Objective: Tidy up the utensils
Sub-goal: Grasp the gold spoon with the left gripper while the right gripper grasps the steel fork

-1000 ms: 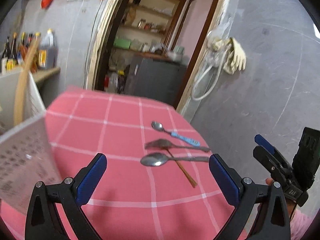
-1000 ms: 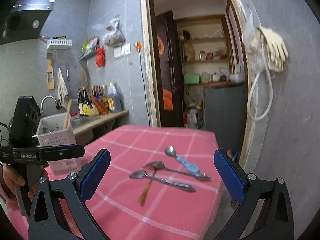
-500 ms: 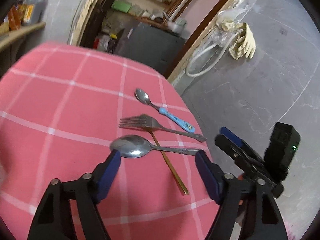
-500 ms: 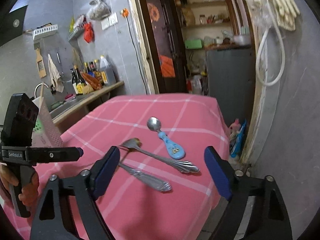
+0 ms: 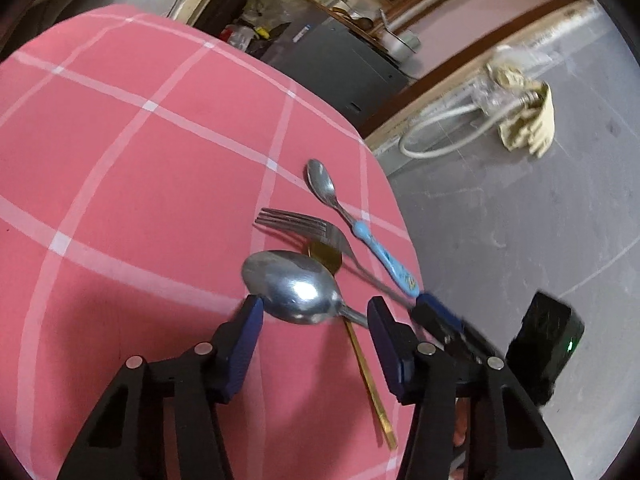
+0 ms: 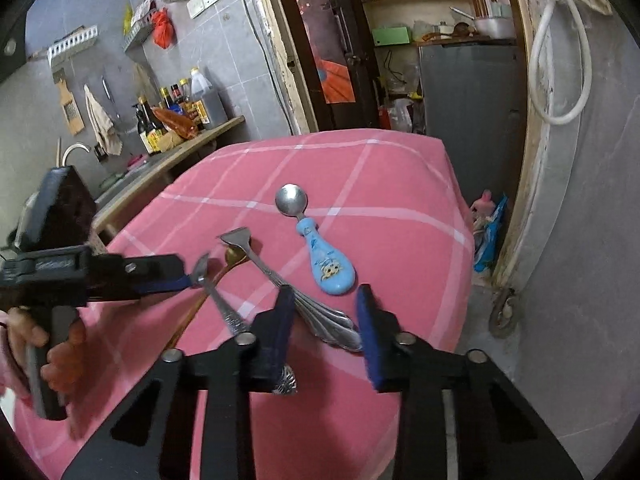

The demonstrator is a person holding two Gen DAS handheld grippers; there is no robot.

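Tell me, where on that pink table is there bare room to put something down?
The wide stretch of pink tablecloth left of the fork and large spoon is bare, as is the far end beyond the blue-handled spoon. It is crowded at the near right edge, where the utensils overlap, with a gold spoon beneath, and both grippers close in.

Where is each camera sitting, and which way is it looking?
Left wrist: sits on the left gripper, looking down over its blue fingers at the big spoon.
Right wrist: sits on the right gripper, looking down at the fork; a hand shows.
Both share the blue-handled spoon and pink tablecloth.
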